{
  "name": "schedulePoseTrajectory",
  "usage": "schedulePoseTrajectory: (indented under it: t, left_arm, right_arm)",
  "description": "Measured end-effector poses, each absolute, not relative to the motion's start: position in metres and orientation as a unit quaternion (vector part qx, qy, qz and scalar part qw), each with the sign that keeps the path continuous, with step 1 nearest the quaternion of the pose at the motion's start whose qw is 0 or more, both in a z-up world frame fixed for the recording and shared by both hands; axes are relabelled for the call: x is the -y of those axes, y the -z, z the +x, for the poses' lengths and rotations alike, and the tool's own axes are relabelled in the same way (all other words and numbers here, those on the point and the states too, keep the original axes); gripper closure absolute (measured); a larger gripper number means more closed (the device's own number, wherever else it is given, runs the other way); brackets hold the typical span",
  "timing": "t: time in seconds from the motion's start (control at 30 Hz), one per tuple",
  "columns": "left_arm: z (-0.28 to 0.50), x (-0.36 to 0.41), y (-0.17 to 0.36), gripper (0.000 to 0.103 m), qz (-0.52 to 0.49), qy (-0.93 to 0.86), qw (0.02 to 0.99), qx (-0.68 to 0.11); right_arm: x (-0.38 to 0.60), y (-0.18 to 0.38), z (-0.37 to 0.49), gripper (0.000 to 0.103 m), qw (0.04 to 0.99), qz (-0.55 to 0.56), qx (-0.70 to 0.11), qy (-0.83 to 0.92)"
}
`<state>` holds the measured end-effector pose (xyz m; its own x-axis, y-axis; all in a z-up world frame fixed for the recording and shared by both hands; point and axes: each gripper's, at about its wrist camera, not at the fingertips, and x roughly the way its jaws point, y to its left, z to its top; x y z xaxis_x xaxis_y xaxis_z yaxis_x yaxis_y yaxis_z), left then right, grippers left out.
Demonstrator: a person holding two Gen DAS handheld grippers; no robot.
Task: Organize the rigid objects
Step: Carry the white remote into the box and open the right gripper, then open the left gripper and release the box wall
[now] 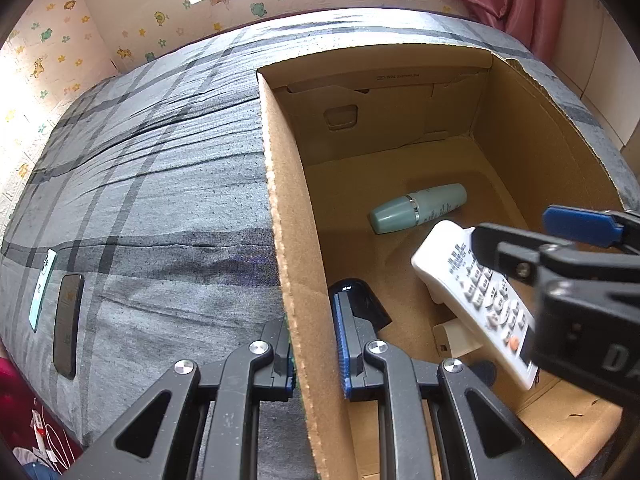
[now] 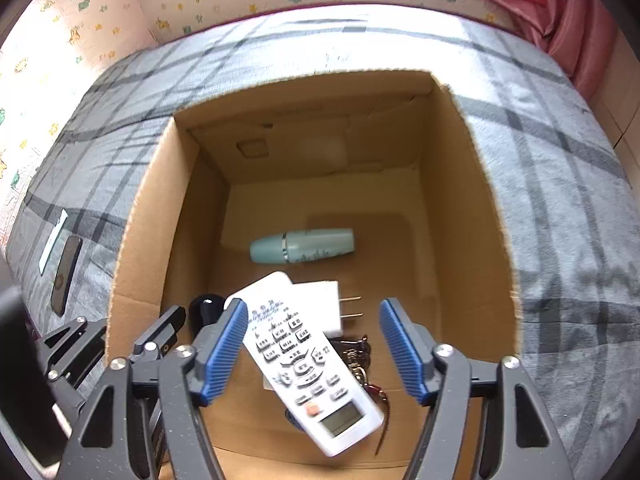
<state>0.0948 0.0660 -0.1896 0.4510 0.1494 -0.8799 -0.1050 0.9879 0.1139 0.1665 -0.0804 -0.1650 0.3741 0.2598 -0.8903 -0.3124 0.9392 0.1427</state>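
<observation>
On the bed (image 1: pixel 152 184), over a grey plaid cover, stands an open cardboard box (image 1: pixel 288 240); a dark phone (image 1: pixel 68 324) and a pale card-like thing (image 1: pixel 42 288) lie well apart from it to the left. A pink curtain (image 2: pixel 560 12) hangs at the far right.

The left gripper (image 1: pixel 314 348) is clenched on the box's near left wall, one finger outside and one inside. The right gripper (image 2: pixel 314 344) hangs over the box with its fingers (image 2: pixel 224 344) spread wide; the white remote control (image 2: pixel 312 364) lies tilted between them, touching neither blue pad as far as the right wrist view shows.

Inside the box, a pale green bottle (image 2: pixel 302 246) lies on its side near the middle. A white plug adapter (image 2: pixel 324 304) sits partly under the remote, a bunch of keys (image 2: pixel 358 354) beside it, and a black rounded object (image 2: pixel 206 308) rests by the left wall.
</observation>
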Motion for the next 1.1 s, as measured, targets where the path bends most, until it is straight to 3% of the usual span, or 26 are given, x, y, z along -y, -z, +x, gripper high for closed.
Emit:
schedulePoseTrajectory:
  t: [0.2,0.47,0.93,1.03,1.1]
  left_arm:
    - [0.095,-0.065,0.188,0.086,0.022,-0.076,0.852,-0.518]
    - [0.095,-0.064,0.187,0.086,0.029,-0.079,0.852,-0.517]
    - [0.094,-0.057,0.182,0.083,0.046,-0.09,0.853,-0.512]
    - [0.092,-0.055,0.176,0.061,0.053,-0.1,0.853,-0.51]
    - [0.089,-0.055,0.169,0.037,0.047,-0.098,0.856,-0.505]
  right_arm:
    - [0.089,0.137,0.154,0.021,0.848,-0.013,-0.508,-0.149]
    - [0.103,0.113,0.138,0.002,0.869,-0.03,-0.478,-0.122]
    - [0.129,0.096,0.126,0.001,0.877,-0.027,-0.47,-0.099]
    - [0.135,0.093,0.123,0.001,0.878,-0.016,-0.468,-0.096]
    - [0.139,0.091,0.121,0.0,0.88,-0.01,-0.466,-0.096]
